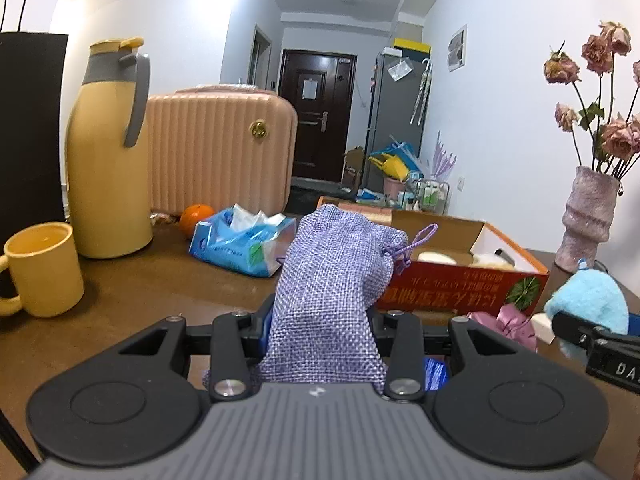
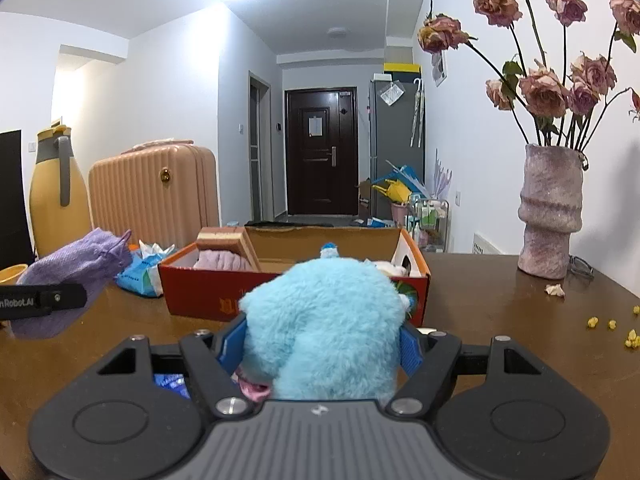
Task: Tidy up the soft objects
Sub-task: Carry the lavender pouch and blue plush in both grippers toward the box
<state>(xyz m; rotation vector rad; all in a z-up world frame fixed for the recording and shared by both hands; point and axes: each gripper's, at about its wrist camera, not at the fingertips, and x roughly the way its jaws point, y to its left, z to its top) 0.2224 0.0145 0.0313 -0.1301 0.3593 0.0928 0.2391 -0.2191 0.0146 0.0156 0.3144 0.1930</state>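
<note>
My left gripper (image 1: 320,320) is shut on a purple woven drawstring pouch (image 1: 336,280), held upright above the brown table, left of the open red cardboard box (image 1: 460,288). The pouch also shows in the right wrist view (image 2: 76,276). My right gripper (image 2: 320,340) is shut on a fluffy light-blue plush toy (image 2: 324,320), just in front of the box (image 2: 208,292). The plush shows in the left wrist view (image 1: 588,308). The box holds a pink soft item (image 2: 220,260) and pale soft things (image 1: 436,257).
On the table (image 1: 140,280): a yellow mug (image 1: 44,268), yellow thermos jug (image 1: 108,152), orange (image 1: 196,216), blue tissue pack (image 1: 240,244), pink cloth (image 1: 516,324), and a vase of dried roses (image 2: 552,208). A pink suitcase (image 1: 220,152) stands behind. Petal crumbs (image 2: 612,324) lie at right.
</note>
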